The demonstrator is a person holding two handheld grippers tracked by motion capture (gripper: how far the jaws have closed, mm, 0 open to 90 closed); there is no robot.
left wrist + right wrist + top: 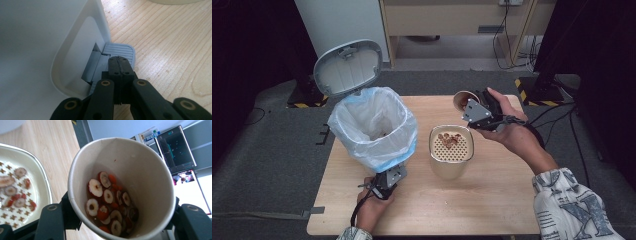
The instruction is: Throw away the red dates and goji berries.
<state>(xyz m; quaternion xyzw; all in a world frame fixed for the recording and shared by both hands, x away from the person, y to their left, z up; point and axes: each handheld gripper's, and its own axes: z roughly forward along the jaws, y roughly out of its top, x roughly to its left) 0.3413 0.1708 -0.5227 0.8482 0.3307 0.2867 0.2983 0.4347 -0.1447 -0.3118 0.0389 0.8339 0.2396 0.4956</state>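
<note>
Pressing the pedal (pixel 122 50) with jaws together, left gripper (pixel 118 65) props the bin (pixel 374 130) open at frame left while right gripper (pixel 484 111), pinching the cup (pixel 122 187), likely tips next.

Left side: the bin (pixel 374 132) with its raised lid (pixel 347 67) blocks passage.
Centre: the strainer pot (pixel 451 152) stands near the bin, with a narrow gap between.
Front: bare table (pixel 492 210), free to pass.

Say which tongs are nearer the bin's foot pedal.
Left. The left tongs rest shut on the foot pedal at the bin's base; the right tongs hold a paper cup across the table.
</note>
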